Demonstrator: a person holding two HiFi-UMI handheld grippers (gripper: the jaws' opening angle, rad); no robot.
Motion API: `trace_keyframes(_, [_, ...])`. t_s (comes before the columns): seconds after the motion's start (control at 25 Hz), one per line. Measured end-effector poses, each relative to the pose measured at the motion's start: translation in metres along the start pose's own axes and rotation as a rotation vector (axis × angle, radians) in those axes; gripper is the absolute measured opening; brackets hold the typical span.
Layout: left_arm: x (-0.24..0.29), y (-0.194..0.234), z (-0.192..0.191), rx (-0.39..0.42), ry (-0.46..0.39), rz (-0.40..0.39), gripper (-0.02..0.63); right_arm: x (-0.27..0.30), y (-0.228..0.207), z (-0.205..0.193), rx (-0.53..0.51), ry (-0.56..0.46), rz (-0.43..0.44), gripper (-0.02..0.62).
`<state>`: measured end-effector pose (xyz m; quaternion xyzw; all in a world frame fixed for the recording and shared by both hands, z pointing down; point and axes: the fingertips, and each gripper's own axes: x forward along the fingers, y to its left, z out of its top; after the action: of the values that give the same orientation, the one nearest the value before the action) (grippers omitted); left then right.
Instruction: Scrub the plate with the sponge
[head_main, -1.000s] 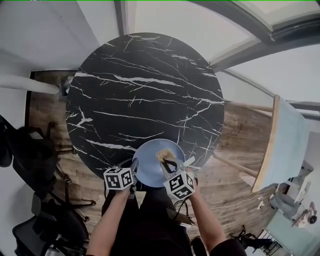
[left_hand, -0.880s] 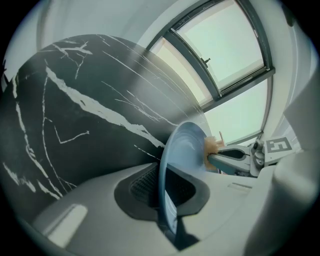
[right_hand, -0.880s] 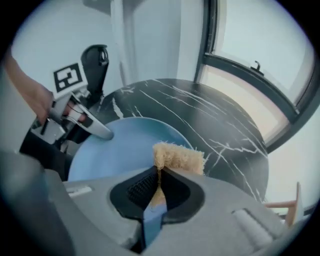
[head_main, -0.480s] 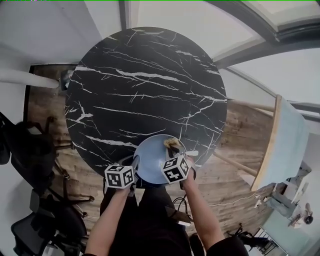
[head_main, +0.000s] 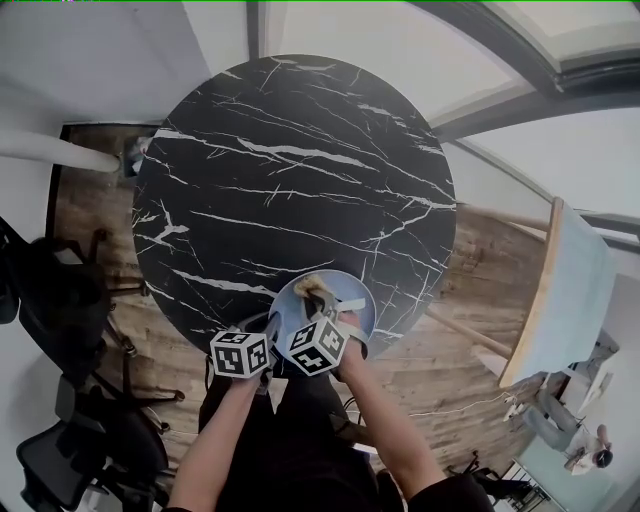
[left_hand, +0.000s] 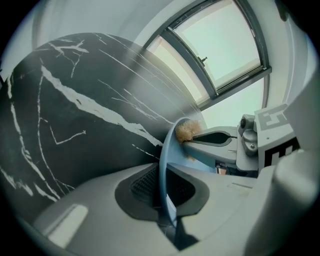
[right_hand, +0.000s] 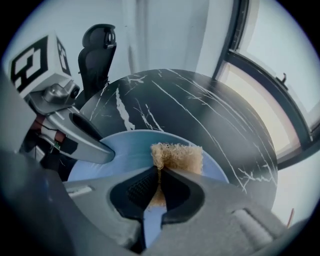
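**Friend:** Where is the plate?

**Me:** The blue plate (head_main: 350, 300) is at the bottom middle of the head view, at the near edge of the black table (head_main: 300, 160). My left gripper (left_hand: 162, 187) pinches its rim. Its fingers have just been squeezing in a bit more, with the rim between them.

**Friend:** And the sponge?

**Me:** The tan sponge (right_hand: 177, 156) is pinched in my right gripper (right_hand: 157, 187), low in the middle of the right gripper view. It sits over the far part of the plate.

**Friend:** How will they feel?

**Me:** I think the sponge is soft and light. It squashes, so I hold one end and let the rest rub. The plate looks hard and smooth. It may slip or tip when I push, and it could break if it slides off the table. The rim near me is the best place to grip it.
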<state>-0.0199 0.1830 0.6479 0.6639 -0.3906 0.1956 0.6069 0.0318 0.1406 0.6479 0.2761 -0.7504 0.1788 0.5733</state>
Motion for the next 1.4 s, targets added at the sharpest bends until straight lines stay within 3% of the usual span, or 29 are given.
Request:
trace_keyframes(0.36, [-0.001, 0.003, 0.001, -0.082, -0.040, 0.020, 0.023, -0.002, 0.053, 0.000, -0.190, -0.021, 0.106, 0.021])
trace_keyframes(0.64, [-0.001, 0.004, 0.003, -0.089, -0.043, 0.022, 0.026, -0.010, 0.078, -0.018, -0.262, -0.040, 0.197, 0.021])
trace_keyframes(1.08, [-0.001, 0.004, 0.002, -0.087, -0.038, 0.033, 0.026, -0.021, 0.116, -0.056, -0.503, 0.007, 0.273, 0.021])
trace_keyframes(1.4, [-0.001, 0.004, 0.002, -0.080, -0.035, 0.035, 0.026, -0.035, 0.132, -0.101, -0.500, 0.046, 0.419, 0.021])
